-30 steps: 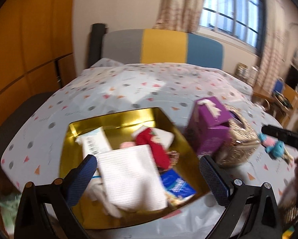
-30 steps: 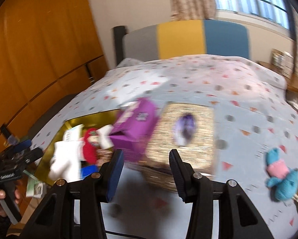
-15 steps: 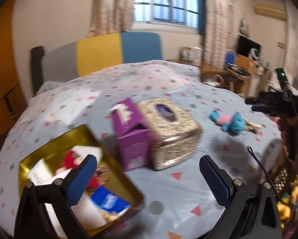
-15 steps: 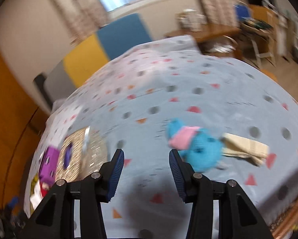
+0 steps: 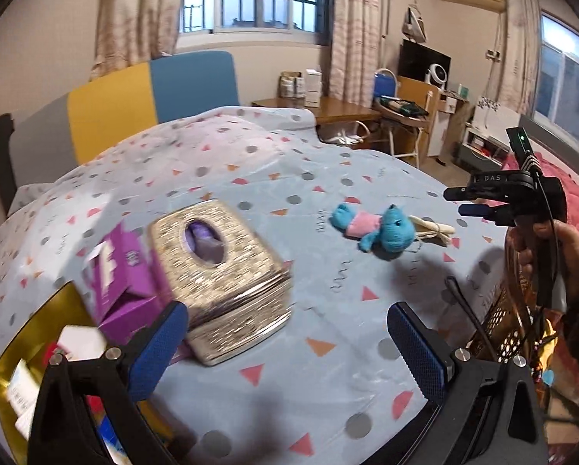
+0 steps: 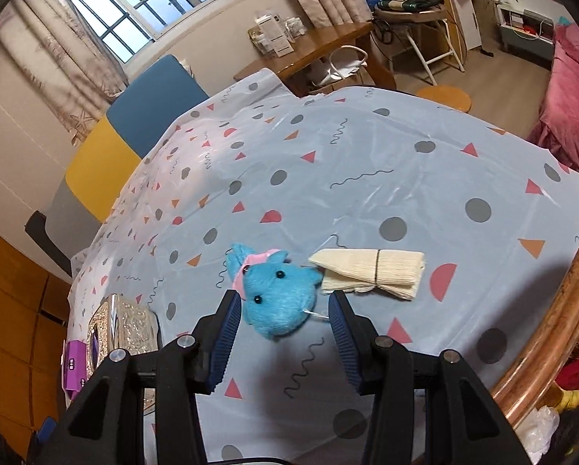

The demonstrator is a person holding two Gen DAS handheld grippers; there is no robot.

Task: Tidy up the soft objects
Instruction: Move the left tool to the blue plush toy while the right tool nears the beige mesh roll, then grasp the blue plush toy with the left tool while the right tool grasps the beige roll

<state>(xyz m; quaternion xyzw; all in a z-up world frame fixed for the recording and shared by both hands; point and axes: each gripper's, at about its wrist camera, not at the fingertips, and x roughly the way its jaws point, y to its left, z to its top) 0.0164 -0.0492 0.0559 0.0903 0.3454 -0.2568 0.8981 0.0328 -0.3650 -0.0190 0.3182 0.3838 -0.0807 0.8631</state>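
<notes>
A blue plush toy (image 6: 278, 298) in a pink top lies on the patterned tablecloth (image 6: 367, 178). Its head sits between the tips of my right gripper (image 6: 283, 333), whose jaws are open, with a gap showing on the right side. A cream rolled cloth (image 6: 371, 275) tied with a band lies just right of the toy. In the left wrist view the toy (image 5: 378, 228) lies far ahead and the right gripper (image 5: 458, 201) hovers to its right, held by a hand. My left gripper (image 5: 287, 348) is open and empty, above the cloth beside a gold tissue box (image 5: 219, 271).
A purple carton (image 5: 123, 283) leans on the tissue box. A gold tray (image 5: 30, 333) with several items lies at the lower left. A wicker basket rim (image 6: 553, 333) stands at the table's right edge. Chairs and a desk stand behind.
Both views have swung right, away from the gold tray. The right gripper has closed in on the blue toy and now straddles its head. The left gripper has shifted toward the tissue box.
</notes>
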